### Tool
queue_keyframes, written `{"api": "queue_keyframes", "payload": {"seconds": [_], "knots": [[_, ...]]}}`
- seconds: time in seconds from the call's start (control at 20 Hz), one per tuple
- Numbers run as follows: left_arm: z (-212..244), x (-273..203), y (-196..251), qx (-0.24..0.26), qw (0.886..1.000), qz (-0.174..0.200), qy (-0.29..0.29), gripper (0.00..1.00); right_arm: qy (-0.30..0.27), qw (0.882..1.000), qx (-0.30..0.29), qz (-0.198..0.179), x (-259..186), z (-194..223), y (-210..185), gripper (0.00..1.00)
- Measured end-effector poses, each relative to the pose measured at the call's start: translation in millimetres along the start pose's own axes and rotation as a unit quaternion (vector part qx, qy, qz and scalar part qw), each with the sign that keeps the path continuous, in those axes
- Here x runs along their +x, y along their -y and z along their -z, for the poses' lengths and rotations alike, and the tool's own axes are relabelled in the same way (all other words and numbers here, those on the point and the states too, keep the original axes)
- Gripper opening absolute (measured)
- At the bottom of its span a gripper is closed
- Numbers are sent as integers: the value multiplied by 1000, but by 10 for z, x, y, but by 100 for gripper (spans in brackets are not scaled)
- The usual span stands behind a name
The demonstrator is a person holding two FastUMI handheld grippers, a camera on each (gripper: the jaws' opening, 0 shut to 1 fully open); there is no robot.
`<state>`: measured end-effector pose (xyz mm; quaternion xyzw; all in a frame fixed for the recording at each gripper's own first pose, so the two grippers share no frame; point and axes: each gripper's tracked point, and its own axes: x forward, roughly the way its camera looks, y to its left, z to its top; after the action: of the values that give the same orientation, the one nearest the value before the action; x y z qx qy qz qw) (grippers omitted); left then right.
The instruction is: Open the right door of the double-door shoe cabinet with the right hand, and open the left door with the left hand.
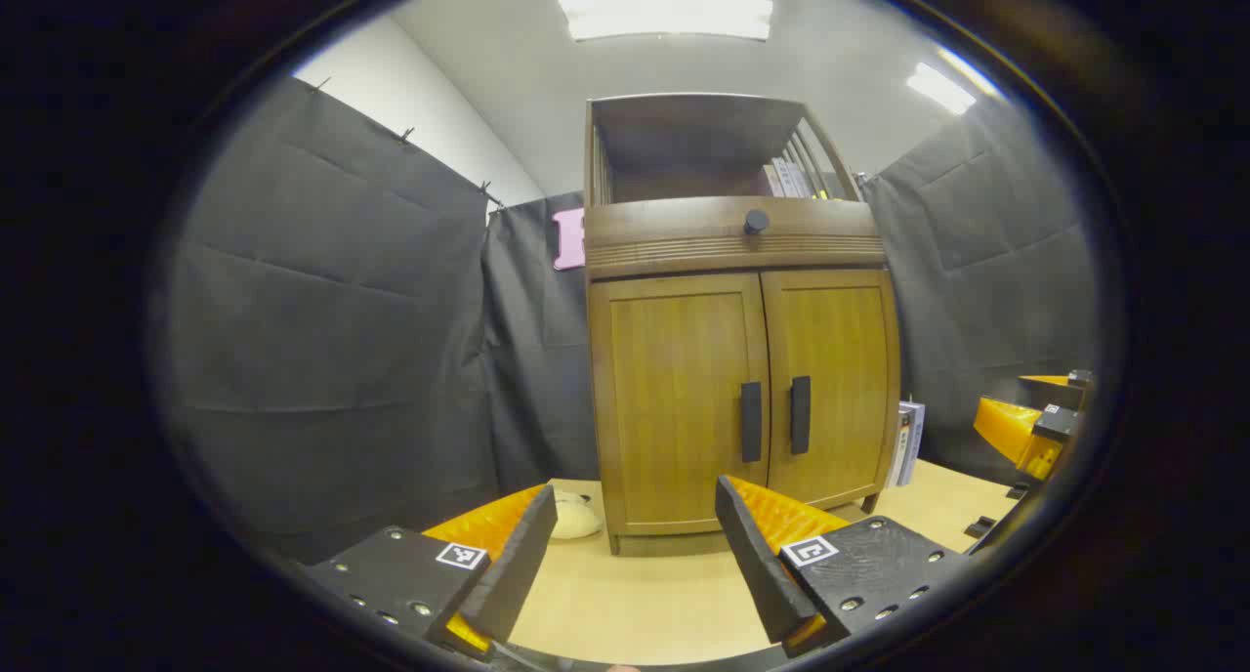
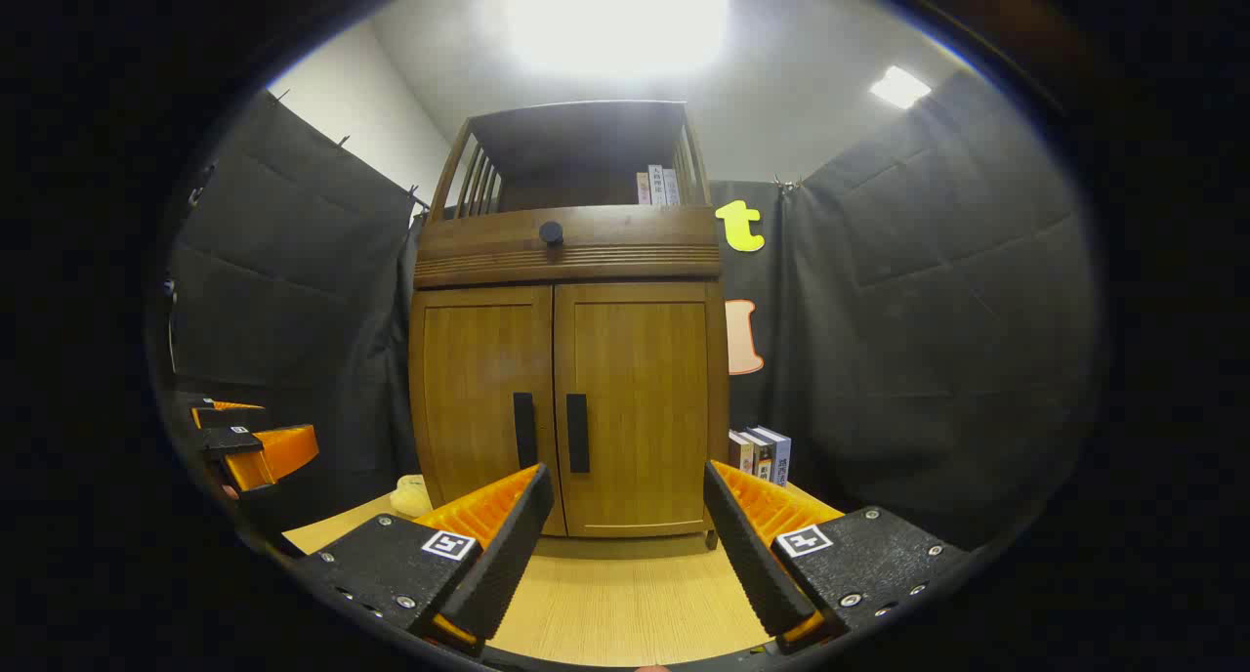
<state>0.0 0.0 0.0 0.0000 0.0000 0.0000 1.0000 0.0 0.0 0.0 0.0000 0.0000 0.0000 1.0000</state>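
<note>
Nearest me, my left gripper [image 1: 635, 545] and right gripper [image 2: 625, 530] both hang with jaws spread wide, empty, over the pale wooden table [image 1: 635, 604]. Beyond them stands the brown wooden double-door shoe cabinet [image 1: 742, 379], both doors closed, its two dark vertical handles [image 2: 552, 433] side by side at the centre seam. The left gripper view catches a pale rounded object [image 1: 574, 518] by the cabinet's left foot; the right gripper view shows upright books [image 2: 762, 454] just right of it.

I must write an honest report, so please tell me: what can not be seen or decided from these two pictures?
- Inside the cabinet: hidden by both shut doors, in both views.
- Book titles: too small, right gripper view.
- Pale object beside the cabinet: partly behind a finger, left gripper view.
- Cabinet's back: turned away.
</note>
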Motion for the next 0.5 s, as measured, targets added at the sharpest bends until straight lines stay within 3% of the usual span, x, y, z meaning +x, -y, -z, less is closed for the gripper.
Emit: {"api": "queue_keyframes", "payload": {"seconds": [0.05,0.5], "knots": [[10,-7,10,-1,1000,1,2,93,1,1000,0,-1,2,8,-1,95],[15,12,5,-2,1000,8,1,93,2,1000,2,-1,8,32,-3,95]]}}
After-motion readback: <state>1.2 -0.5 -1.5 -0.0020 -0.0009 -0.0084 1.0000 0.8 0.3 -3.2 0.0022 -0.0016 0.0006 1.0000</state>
